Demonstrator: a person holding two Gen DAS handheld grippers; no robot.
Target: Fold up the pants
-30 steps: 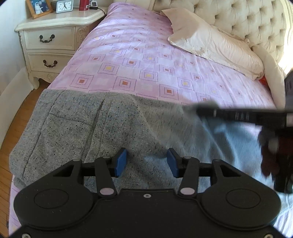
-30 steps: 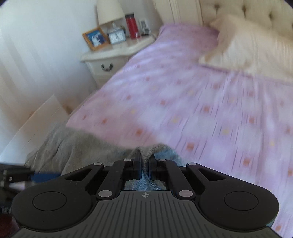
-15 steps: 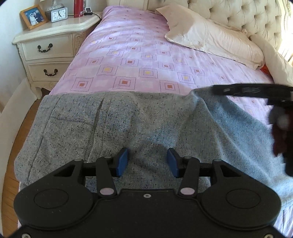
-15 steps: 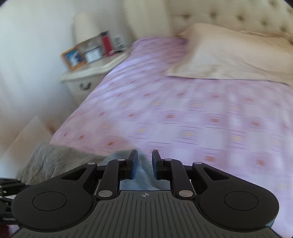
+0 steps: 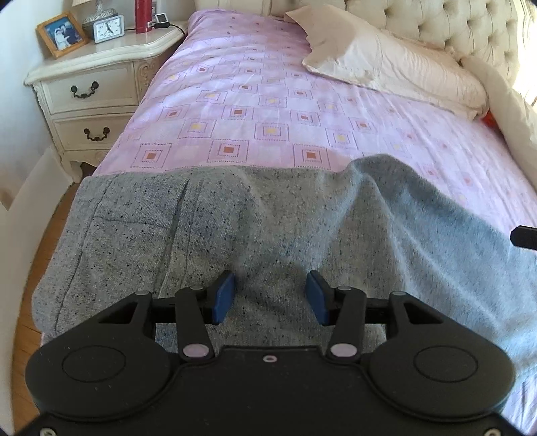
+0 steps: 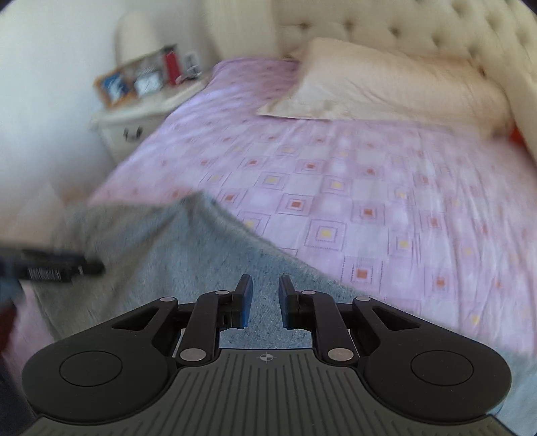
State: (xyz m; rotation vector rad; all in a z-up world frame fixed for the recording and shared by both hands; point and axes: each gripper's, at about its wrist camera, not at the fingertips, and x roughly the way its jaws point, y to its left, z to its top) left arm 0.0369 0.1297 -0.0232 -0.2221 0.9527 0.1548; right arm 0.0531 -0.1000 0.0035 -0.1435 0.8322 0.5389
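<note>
Grey speckled pants point(image 5: 268, 234) lie across the near end of the pink bed, with a raised fold at their far right edge. My left gripper point(image 5: 270, 293) hovers just over the middle of the cloth, open, with nothing pinched between its blue pads. My right gripper point(image 6: 265, 298) is above the right part of the pants point(image 6: 188, 248), its jaws a little apart and empty. Its black tip point(image 5: 523, 236) shows at the right edge of the left wrist view. The left gripper's body point(image 6: 57, 268) shows blurred at the left of the right wrist view.
A pink patterned sheet point(image 5: 268, 100) covers the bed beyond the pants. Cream pillows point(image 5: 386, 67) lean on the tufted headboard point(image 5: 453, 23). A white nightstand point(image 5: 87, 94) with a photo frame, clock and red bottle stands at the left, above a wooden floor.
My right gripper has let go of the pants' edge, opened slightly and drawn away to the right. The released cloth now rests on the bed. The left gripper has barely moved.
</note>
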